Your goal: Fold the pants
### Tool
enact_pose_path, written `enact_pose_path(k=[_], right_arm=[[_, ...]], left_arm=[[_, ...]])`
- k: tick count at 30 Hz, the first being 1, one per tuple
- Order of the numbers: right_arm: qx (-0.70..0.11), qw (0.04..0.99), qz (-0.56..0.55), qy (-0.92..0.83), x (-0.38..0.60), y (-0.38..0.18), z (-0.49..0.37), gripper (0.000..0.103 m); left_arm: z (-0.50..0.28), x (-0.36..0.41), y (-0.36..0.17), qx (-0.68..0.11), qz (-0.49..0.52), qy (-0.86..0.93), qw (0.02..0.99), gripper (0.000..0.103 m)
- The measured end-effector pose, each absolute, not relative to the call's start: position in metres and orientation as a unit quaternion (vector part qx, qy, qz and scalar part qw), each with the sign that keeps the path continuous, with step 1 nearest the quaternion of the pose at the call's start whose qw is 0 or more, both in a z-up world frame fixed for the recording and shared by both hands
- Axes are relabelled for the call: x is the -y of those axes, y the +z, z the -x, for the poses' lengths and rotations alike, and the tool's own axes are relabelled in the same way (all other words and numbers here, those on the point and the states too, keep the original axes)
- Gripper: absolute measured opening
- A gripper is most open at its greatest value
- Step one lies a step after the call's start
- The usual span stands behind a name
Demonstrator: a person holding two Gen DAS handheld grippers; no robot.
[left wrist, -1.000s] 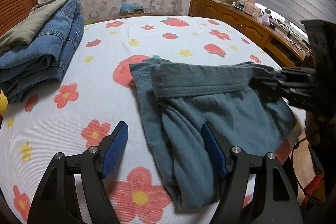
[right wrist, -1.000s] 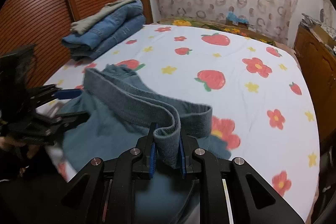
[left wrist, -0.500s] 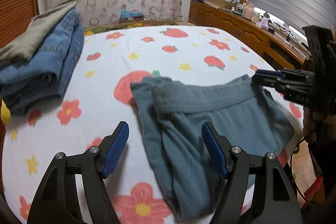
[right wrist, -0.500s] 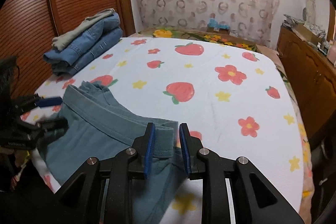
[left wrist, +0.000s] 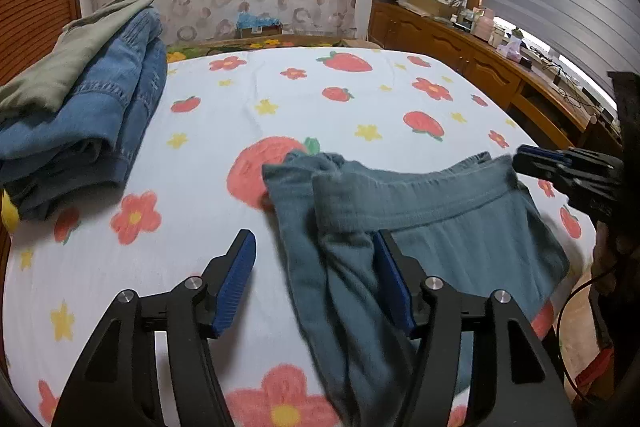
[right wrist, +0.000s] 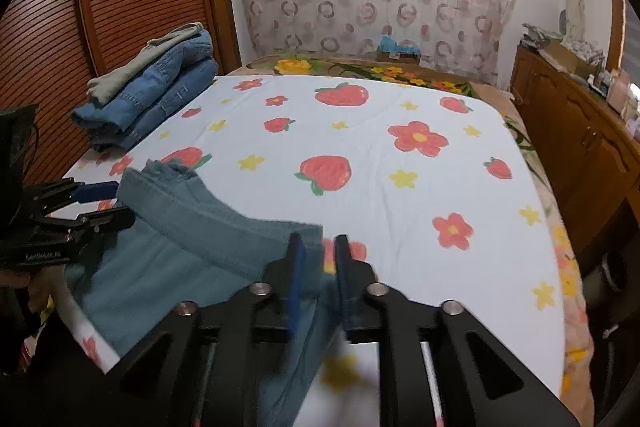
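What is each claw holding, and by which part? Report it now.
Nothing is gripped. The left claw is closing around a bunched edge of the pants, not yet pinching. The right claw is opening, the waistband end loose between its jaws.

1. The pants (left wrist: pixel 420 223) are soft, matt grey-blue knit cloth with a ribbed waistband.
2. The bed sheet (left wrist: pixel 304 107) is smooth, matt printed cloth with a few faint creases.
3. The folded jeans (left wrist: pixel 108 115) are coarse blue denim with visible stitching; the olive garment (left wrist: pixel 68 63) on top is plain matt cloth.
4. The left gripper (left wrist: pixel 314 283) is matt black plastic with shiny metal pins and ridged blue pads on its fingers (left wrist: pixel 236 279).
5. The cabinet (right wrist: pixel 580 131) and slatted door (right wrist: pixel 132 7) are glossy varnished wood.
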State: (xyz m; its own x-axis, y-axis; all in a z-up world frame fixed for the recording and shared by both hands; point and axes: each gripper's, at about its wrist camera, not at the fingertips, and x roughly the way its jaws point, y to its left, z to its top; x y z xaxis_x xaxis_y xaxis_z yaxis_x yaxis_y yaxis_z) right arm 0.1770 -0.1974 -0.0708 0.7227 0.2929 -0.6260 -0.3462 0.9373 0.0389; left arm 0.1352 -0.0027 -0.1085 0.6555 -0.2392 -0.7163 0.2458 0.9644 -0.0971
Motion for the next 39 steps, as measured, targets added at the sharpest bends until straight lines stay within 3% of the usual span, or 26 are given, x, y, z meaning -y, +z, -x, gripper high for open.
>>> enact_pose_path(k=[2, 12, 14, 19, 25, 29, 37, 39], right_arm=[[-0.33, 0.927, 0.042, 0.176, 0.2, -0.07, -0.165, 0.032], [-0.352, 0.913, 0.023, 0.204, 0.22, -0.077, -0.102, 0.033], [-0.358, 0.911, 0.021, 0.205, 0.222, -0.08, -0.095, 0.033], [-0.366, 0.906, 0.006, 0.214, 0.226, -0.084, -0.091, 0.033], [-0.367, 0.903, 0.006, 0.225, 0.232, -0.088, -0.093, 0.033], [-0.362, 0.905, 0.012, 0.225, 0.229, -0.09, -0.094, 0.019], [-0.357, 0.907, 0.018, 0.224, 0.224, -0.091, -0.089, 0.015], [-0.358, 0.907, 0.02, 0.223, 0.224, -0.089, -0.089, 0.015]], left_arm=[[-0.127, 0.001, -0.107, -0.39, -0.004, -0.137, 0.911, 0.063], [-0.073, -0.009, -0.104, -0.384, -0.008, -0.176, 0.906, 0.062], [-0.063, -0.008, -0.104, -0.385, -0.008, -0.194, 0.902, 0.05], [-0.057, -0.003, -0.112, -0.395, -0.007, -0.211, 0.894, 0.037], [-0.06, -0.004, -0.116, -0.397, 0.003, -0.214, 0.892, 0.033], [-0.056, -0.007, -0.115, -0.389, 0.007, -0.216, 0.896, 0.014], [-0.051, -0.01, -0.114, -0.39, 0.009, -0.199, 0.899, 0.013], [-0.05, -0.01, -0.112, -0.387, 0.002, -0.192, 0.902, 0.017]])
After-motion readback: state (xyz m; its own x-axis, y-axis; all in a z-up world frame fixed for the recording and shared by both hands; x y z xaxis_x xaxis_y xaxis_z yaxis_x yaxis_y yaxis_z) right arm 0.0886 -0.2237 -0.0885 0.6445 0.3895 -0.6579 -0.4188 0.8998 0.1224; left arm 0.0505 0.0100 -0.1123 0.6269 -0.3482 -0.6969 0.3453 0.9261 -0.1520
